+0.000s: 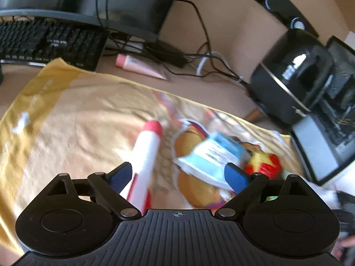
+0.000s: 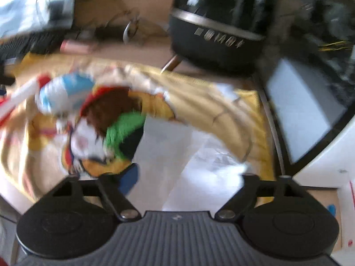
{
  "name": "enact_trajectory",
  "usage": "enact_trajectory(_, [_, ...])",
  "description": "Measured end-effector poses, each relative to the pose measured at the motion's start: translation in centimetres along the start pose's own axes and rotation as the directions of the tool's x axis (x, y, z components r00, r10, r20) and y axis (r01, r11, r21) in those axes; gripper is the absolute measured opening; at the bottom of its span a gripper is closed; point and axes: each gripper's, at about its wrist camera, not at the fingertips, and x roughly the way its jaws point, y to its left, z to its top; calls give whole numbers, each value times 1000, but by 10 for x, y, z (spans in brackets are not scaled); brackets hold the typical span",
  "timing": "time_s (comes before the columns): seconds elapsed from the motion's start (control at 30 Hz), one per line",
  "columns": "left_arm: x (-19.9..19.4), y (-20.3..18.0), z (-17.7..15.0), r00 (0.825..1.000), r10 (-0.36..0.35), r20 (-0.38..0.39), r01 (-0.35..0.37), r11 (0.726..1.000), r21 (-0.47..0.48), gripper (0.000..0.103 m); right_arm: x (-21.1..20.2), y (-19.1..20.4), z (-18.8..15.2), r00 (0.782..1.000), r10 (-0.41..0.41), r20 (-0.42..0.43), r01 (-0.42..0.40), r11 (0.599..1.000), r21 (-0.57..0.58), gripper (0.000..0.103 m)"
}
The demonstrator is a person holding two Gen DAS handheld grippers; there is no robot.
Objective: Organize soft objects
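On the yellow towel [image 1: 66, 110] I count one white tube with a red cap [image 1: 147, 150], one blue-and-white packet [image 1: 210, 155] and one plush toy [image 2: 111, 119]. My left gripper [image 1: 178, 174] hovers low over the towel, fingers apart around nothing. My right gripper [image 2: 188, 177] hangs beside the plush, fingers also apart.

Both wrist views look forward and down, close over the yellow cloth [image 1: 66, 115] on the desk. They share the cloth, the blue-white packet [image 1: 213, 155] and the black appliance [image 2: 217, 42]; the right view is blurred.
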Motion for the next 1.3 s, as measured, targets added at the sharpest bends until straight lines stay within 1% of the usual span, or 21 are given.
enact_trajectory(0.03, [-3, 0, -3, 1000, -10, -4, 9, 1000, -23, 97, 8, -4, 2, 997, 62, -34, -63, 998, -17, 46])
enact_trajectory(0.07, [-7, 1, -6, 1000, -12, -11, 11, 999, -51, 98, 12, -6, 5, 994, 99, -56, -101, 994, -31, 20])
enact_trajectory(0.1, [-10, 1, -7, 1000, -13, -18, 11, 997, -79, 99, 15, -9, 11, 992, 107, -68, -111, 992, -57, 12])
enact_trajectory(0.17, [-15, 2, -9, 1000, -3, -29, -1, 992, -125, 100, 5, -18, 31, 999, 54, -4, -54, 993, -107, 12])
enact_trajectory(0.23, [-17, 1, -9, 999, 22, -29, -25, 992, -125, 100, -19, -38, 61, 993, 46, 109, -37, 996, -84, 12])
enact_trajectory(0.33, [-14, 0, -7, 996, 82, -23, -84, 988, -129, 101, -58, -65, 100, 958, 34, 283, -25, 999, -36, 12])
enact_trajectory(0.4, [-7, 4, -6, 996, 83, -35, -88, 982, -168, 102, -73, -74, 117, 938, 16, 347, 2, 999, -51, 16])
enact_trajectory(0.43, [-4, 5, -6, 996, 82, -41, -88, 978, -188, 102, -74, -75, 119, 934, 12, 358, 15, 997, -75, 17])
enact_trajectory(0.5, [5, 5, -4, 995, 78, -59, -89, 975, -204, 102, -61, -73, 118, 945, 13, 326, 29, 992, -125, 18])
enact_trajectory(0.6, [13, -2, -2, 995, 76, -70, -88, 978, -187, 102, -15, -54, 94, 982, 5, 188, 40, 972, -233, 18])
enact_trajectory(0.7, [17, -13, -2, 993, 85, -77, -96, 985, -143, 103, 33, -34, 61, 999, 6, 47, 11, 937, -350, 18])
enact_trajectory(0.73, [17, -17, -2, 993, 90, -81, -100, 987, -126, 103, 43, -29, 52, 1000, 9, 6, -6, 928, -373, 20])
enact_trajectory(0.8, [18, -23, -3, 992, 95, -83, -103, 990, -98, 103, 55, -20, 38, 999, 0, -49, -20, 912, -409, 49])
enact_trajectory(0.83, [18, -25, -4, 992, 93, -82, -100, 991, -88, 103, 57, -17, 34, 998, -12, -59, -14, 906, -423, 59])
enact_trajectory(0.87, [17, -26, -6, 992, 92, -83, -99, 992, -81, 103, 53, -17, 31, 999, -31, -40, 10, 901, -433, 85])
enact_trajectory(0.9, [17, -27, -7, 992, 98, -83, -104, 992, -71, 103, 49, -20, 31, 999, -42, -33, 23, 897, -442, 96])
enact_trajectory(0.93, [16, -28, -9, 991, 106, -83, -111, 992, -60, 103, 43, -25, 31, 999, -49, -14, 39, 899, -435, 96])
enact_trajectory(1.03, [14, -30, -13, 987, 138, -82, -141, 990, -33, 103, 25, -47, 34, 998, -54, 10, 54, 938, -341, 96])
enact_trajectory(1.17, [3, -27, -17, 992, 118, -35, -120, 992, -42, 103, -13, -73, 36, 994, -79, 77, 86, 992, -92, 102])
enact_trajectory(1.23, [-3, -30, -20, 993, 120, -9, -120, 992, -32, 103, -29, -80, 33, 990, -61, 130, 49, 995, 89, 102])
enact_trajectory(1.3, [-7, -37, -22, 991, 133, -3, -133, 991, -7, 103, -39, -81, 31, 983, 4, 185, -51, 967, 249, 102])
